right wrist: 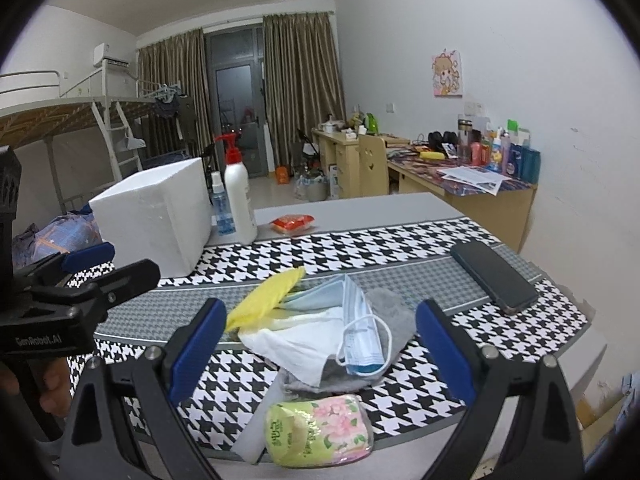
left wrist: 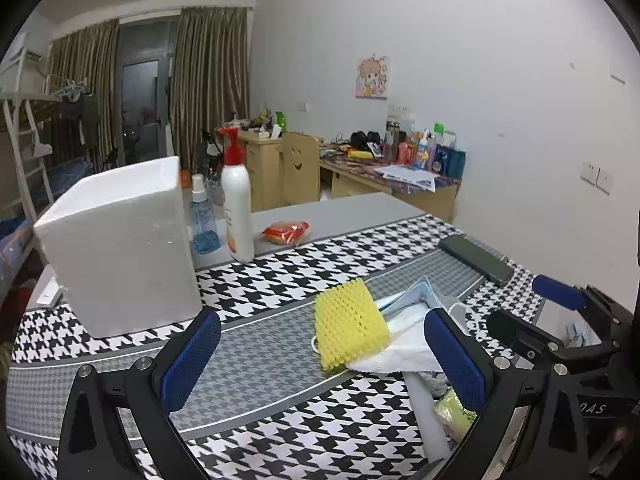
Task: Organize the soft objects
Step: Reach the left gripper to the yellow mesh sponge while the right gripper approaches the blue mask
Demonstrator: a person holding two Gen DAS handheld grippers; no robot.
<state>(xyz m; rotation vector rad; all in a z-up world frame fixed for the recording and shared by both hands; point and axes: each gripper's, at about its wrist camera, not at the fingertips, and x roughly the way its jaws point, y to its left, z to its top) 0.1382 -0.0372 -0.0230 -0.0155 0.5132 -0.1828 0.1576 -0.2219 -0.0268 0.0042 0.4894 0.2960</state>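
Left gripper (left wrist: pixel 320 360) jaws wide apart, empty, lower frame. Right gripper (right wrist: pixel 320 360) likewise wide, empty. Yellow sponge (left wrist: pixel 350 326) atop white cloth (right wrist: pixel 296 342), face mask (right wrist: pixel 360 336) beside, frame centre.

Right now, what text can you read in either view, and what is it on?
"GenRobot.AI": on the left gripper body, right wrist view.
"DAS": partial letters on the right gripper body, left wrist view.
Tissue pack: print too blurred to read.
Lotion bottle label: unreadable.
Desk bottles: too small.
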